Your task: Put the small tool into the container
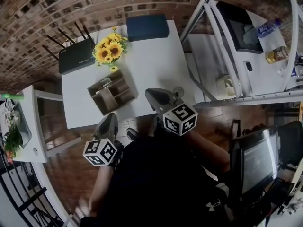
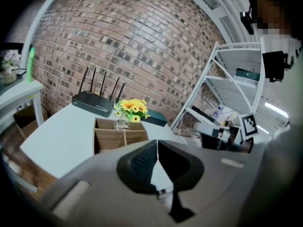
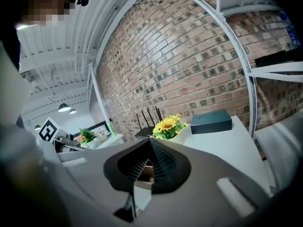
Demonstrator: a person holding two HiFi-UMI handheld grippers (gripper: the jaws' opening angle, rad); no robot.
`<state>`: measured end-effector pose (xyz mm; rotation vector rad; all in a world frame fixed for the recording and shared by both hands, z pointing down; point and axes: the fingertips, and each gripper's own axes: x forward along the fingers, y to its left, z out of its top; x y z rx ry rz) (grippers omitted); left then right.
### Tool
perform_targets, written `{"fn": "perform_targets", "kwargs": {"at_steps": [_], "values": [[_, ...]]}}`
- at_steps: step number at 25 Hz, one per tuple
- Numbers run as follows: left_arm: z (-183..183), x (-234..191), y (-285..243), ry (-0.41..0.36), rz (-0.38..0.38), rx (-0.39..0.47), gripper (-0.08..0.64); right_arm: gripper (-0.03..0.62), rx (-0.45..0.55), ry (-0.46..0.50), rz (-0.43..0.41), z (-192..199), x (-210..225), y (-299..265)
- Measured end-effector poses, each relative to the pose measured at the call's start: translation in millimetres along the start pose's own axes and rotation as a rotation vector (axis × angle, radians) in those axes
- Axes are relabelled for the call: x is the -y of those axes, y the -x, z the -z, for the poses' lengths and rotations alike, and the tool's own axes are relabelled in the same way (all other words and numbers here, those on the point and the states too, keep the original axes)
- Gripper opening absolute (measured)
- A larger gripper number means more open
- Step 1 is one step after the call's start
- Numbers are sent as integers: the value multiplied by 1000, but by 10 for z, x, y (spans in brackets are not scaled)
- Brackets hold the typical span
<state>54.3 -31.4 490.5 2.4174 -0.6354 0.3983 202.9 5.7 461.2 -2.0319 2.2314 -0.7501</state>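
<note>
I see the small silvery tool (image 1: 104, 83) lying inside the wooden container (image 1: 96, 102) on the worktop (image 1: 156, 60). Left hand-held gripper (image 2: 156, 143) and right hand-held gripper (image 3: 148, 142): jaws fully closed, nothing gripped.

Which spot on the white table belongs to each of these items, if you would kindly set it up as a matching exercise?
Things:
1 router
2 sunflowers
3 blue box
4 wooden organiser

Places, in the head view:
A far right corner of the table
B toward the near edge
C far left corner
D between the router and the box

Pairs: 1-C; 2-D; 3-A; 4-B
</note>
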Motion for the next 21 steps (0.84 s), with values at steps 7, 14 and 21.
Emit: {"fn": "perform_targets", "kwargs": {"at_steps": [7, 14, 21], "values": [[75, 6, 14, 10, -27, 4, 6, 11, -14, 10, -48, 16, -39, -23], [33, -124, 81, 30, -40, 23, 6, 11, -20, 37, -56, -31, -128, -134], [35, -213, 245, 51, -75, 37, 5, 11, -44, 49, -96, 9, -292, -222]]}}
